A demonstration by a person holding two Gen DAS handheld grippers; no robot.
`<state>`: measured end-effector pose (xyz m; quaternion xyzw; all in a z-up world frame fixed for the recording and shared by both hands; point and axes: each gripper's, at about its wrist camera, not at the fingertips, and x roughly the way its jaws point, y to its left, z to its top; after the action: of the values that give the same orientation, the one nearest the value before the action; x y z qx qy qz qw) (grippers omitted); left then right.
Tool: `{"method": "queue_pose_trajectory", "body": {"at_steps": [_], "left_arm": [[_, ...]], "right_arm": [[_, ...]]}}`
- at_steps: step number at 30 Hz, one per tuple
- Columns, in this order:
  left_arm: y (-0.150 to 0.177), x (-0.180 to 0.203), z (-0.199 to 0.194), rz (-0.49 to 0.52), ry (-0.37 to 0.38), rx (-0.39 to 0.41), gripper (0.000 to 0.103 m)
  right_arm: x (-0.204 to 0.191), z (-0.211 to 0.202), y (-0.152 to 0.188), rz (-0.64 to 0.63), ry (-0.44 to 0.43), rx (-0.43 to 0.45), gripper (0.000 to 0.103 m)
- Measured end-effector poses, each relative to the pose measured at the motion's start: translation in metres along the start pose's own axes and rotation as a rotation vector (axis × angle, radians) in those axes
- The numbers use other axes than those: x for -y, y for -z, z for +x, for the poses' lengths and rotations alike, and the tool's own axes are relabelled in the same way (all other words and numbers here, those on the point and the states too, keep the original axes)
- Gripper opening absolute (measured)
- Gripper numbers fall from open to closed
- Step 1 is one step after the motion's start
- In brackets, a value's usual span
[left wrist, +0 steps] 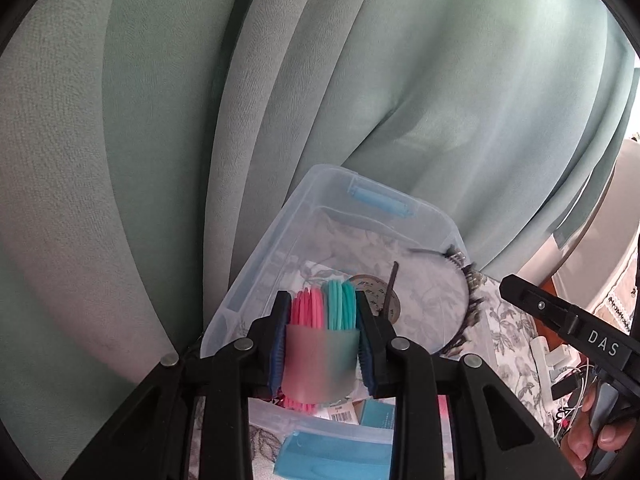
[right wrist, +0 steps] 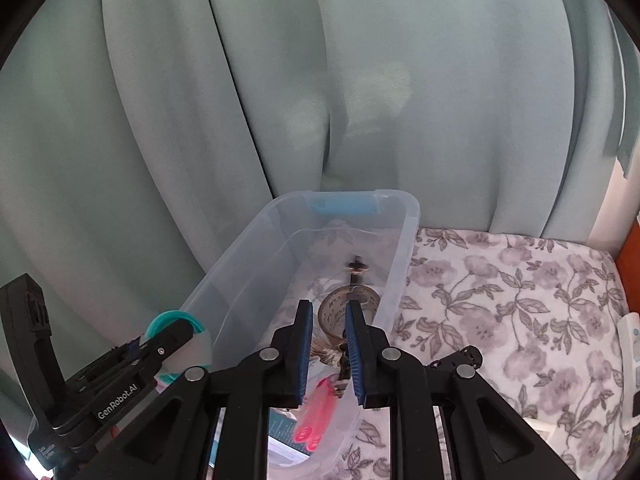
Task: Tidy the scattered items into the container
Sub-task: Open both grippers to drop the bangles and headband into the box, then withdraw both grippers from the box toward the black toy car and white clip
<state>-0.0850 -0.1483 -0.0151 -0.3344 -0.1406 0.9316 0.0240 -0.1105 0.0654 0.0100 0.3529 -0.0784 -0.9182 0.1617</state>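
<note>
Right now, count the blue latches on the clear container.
2. One blue latch is on the container's far end, by the curtain; the other is on its near end, beneath the left gripper. Side latches could be hidden.

Pink and teal hair ties (left wrist: 323, 309), clear blue-latched container (right wrist: 402, 240), grey floral cloth (right wrist: 500, 300)

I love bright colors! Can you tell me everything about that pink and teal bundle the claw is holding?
The pink and teal bundle is a pack of thin rubbery-looking loops, pink on one side, teal on the other, inside a frosted sleeve. It stands upright, squeezed by the left claw, above the clear plastic bin.
</note>
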Motion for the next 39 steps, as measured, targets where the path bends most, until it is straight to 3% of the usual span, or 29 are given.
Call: {"method": "queue_pose_trajectory", "body": {"at_steps": [3, 13, 14, 16, 21, 26, 31, 33, 39], "left_arm": [[-0.001, 0.002, -0.002, -0.002, 0.012, 0.009, 0.055], [-0.003, 0.012, 0.002, 0.018, 0.018, 0.001, 0.072], [-0.003, 0.014, 0.001, 0.022, 0.016, 0.001, 0.075], [-0.003, 0.017, -0.003, 0.029, 0.018, 0.001, 0.078], [-0.001, 0.024, -0.01, 0.042, 0.016, -0.004, 0.081], [-0.001, 0.034, -0.02, 0.07, -0.009, 0.005, 0.089], [0.0, 0.047, -0.036, 0.102, -0.024, 0.038, 0.092], [-0.001, 0.053, -0.042, 0.112, -0.025, 0.049, 0.094], [0.0, 0.065, -0.061, 0.122, -0.029, 0.062, 0.094]], "right_arm": [[-0.001, 0.002, 0.0, 0.0, 0.001, -0.007, 0.02], [0.006, -0.004, 0.003, 0.026, 0.016, -0.024, 0.021], [0.006, -0.005, 0.004, 0.026, 0.021, -0.028, 0.024], [0.007, -0.007, 0.005, 0.029, 0.02, -0.034, 0.041], [0.006, -0.017, 0.01, 0.019, 0.024, -0.024, 0.063], [0.006, -0.027, 0.016, 0.007, 0.044, -0.026, 0.076], [0.008, -0.044, 0.023, 0.009, 0.053, 0.003, 0.097], [0.011, -0.052, 0.024, 0.014, 0.057, 0.018, 0.103], [0.02, -0.073, 0.03, 0.036, 0.057, 0.04, 0.103]]}}
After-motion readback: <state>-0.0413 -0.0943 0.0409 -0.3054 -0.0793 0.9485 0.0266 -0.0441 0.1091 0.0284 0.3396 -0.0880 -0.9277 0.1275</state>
